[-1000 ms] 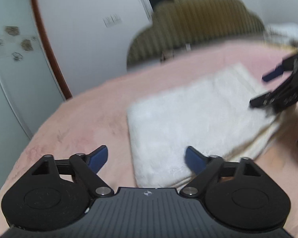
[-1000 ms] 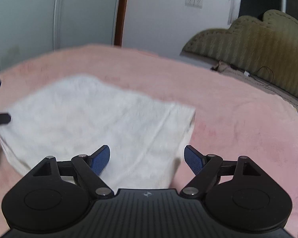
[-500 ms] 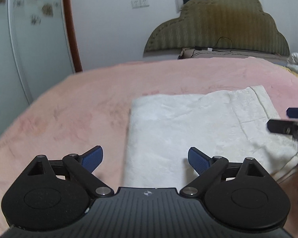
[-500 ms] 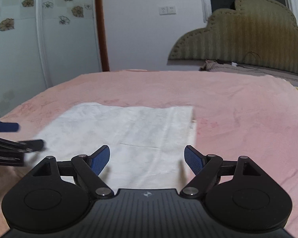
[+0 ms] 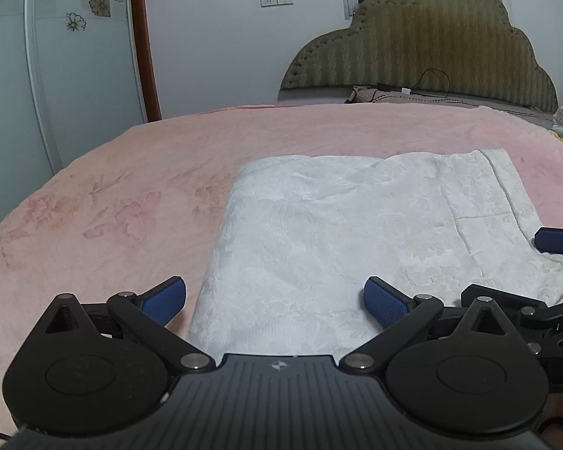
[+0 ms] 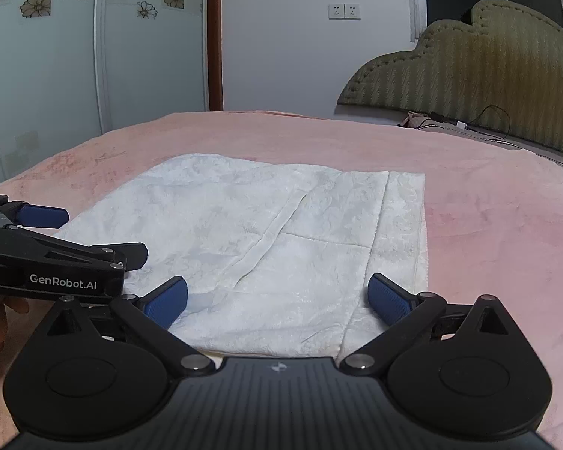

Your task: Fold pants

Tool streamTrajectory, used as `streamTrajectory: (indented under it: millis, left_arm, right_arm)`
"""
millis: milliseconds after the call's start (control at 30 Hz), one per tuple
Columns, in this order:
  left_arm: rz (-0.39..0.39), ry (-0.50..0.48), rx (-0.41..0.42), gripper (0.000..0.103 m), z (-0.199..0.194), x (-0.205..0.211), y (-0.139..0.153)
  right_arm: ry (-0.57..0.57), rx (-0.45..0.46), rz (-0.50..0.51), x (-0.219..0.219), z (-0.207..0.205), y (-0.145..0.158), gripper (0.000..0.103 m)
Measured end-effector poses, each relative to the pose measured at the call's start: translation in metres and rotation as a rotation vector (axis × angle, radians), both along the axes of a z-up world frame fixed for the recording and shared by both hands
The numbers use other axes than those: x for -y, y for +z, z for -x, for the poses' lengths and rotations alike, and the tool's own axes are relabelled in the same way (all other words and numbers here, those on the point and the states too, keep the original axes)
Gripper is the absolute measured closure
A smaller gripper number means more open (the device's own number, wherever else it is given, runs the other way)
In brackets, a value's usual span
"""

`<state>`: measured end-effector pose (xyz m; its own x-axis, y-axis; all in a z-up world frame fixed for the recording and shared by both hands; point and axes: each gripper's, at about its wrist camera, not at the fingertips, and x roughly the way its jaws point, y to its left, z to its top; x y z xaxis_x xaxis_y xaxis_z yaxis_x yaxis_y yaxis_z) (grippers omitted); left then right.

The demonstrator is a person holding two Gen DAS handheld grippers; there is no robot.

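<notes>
White textured pants (image 5: 349, 236), folded into a flat rectangle, lie on the pink plush bedspread (image 5: 131, 187). The left gripper (image 5: 274, 302) and right gripper (image 6: 277, 300), black with blue pads, hover side by side at the near edge, jaws spread wide and holding nothing. An olive scalloped headboard (image 5: 424, 45) stands behind.

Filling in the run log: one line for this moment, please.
pants: folded, flat on bed | left gripper: open, empty | right gripper: open, empty | both at near edge
</notes>
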<state>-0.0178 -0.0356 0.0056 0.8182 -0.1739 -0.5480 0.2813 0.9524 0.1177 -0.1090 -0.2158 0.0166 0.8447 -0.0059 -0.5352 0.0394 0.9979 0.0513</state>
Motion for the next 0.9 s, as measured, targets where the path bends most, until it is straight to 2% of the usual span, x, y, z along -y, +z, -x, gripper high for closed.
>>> streamTrajectory:
  millis: [533,900]
  left_arm:
    - [0.067,0.006,-0.048,0.0,-0.009,-0.01,-0.003]
    - [0.093,0.009,-0.067,0.0,-0.011,-0.014,-0.004]
  right_arm:
    - [-0.005,0.002,0.008,-0.004,-0.001,0.0,0.0]
    - [0.001,-0.006,-0.026,0.001,-0.003,0.0,0.0]
